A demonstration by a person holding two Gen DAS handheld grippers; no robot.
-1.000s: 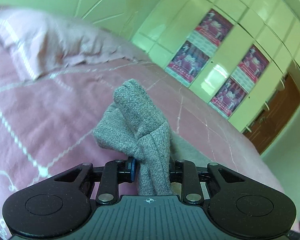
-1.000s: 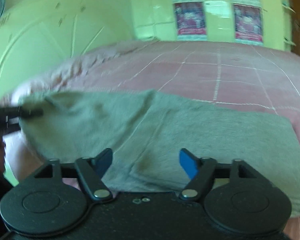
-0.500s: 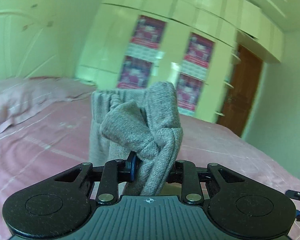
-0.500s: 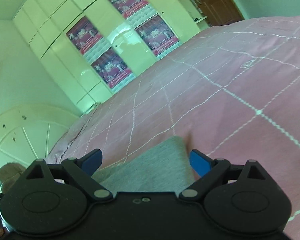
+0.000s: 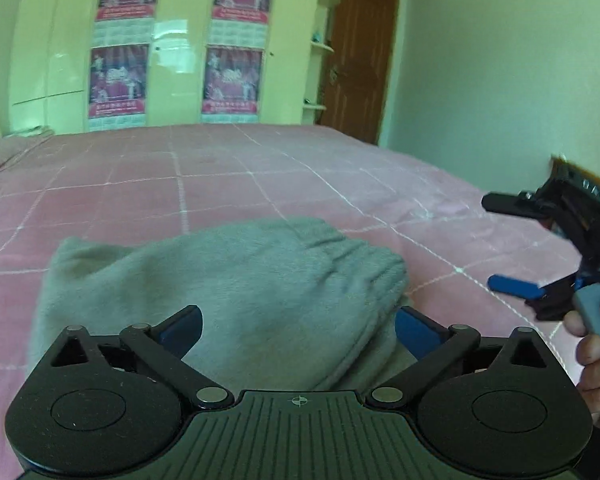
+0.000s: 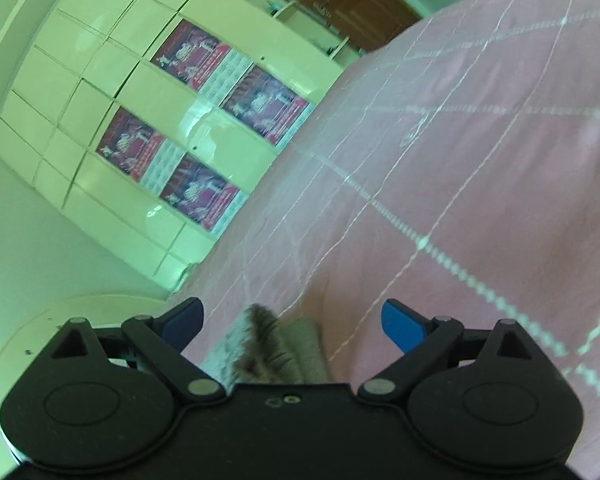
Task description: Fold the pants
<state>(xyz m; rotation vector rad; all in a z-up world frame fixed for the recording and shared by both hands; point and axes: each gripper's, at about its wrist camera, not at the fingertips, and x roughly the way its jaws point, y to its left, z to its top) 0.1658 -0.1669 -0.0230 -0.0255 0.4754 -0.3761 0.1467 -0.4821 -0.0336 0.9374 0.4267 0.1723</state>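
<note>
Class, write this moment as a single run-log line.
left gripper: open, above pants | right gripper: open, empty | grey pants: folded on pink bed

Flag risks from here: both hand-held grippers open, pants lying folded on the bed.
1. The grey pants lie in a loose, rounded bundle on the pink bedspread; the top layer could slump open.
2. The open left hand-held gripper hangs low over the fabric and may snag it when pulling away.
3. The open right hand-held gripper sits by the pants' edge; a sweep could drag it.
</note>
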